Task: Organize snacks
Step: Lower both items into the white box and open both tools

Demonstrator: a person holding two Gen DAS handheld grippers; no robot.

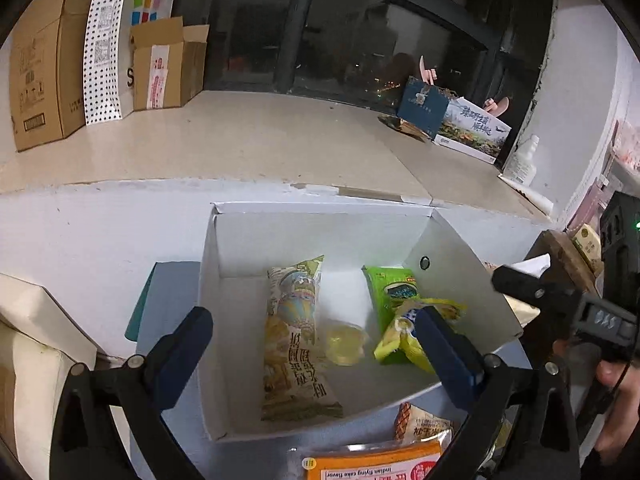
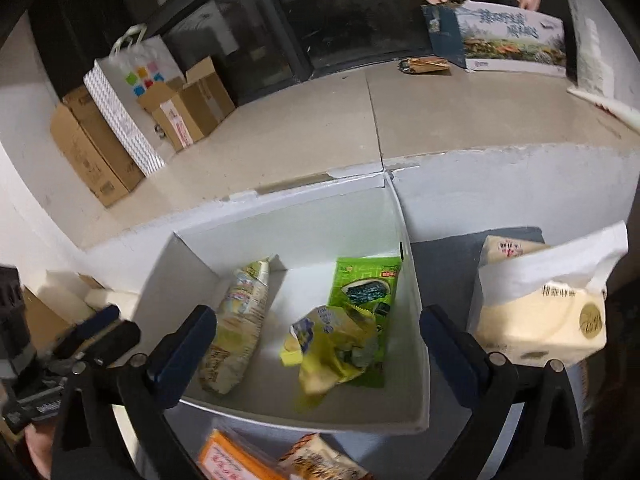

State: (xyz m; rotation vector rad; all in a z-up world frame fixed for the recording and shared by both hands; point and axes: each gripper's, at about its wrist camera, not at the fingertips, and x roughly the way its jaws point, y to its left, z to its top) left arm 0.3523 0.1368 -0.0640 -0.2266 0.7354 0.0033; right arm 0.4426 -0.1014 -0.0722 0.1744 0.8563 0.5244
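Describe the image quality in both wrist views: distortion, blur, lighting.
Left wrist view: strong fisheye bending with black corners, dark window behind, white box and long snack packet sharp. Right wrist view: same bending, yellow packet smeared, other gripper at the left edge blurred, tissue pack brightly lit.

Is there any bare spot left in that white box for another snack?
Yes. The white box has bare floor along its left wall, left of the long packet, and across the back, behind the packet and the green packet. The right side is crowded: the yellow packet lies on the green one. A clear cup fills the middle gap.
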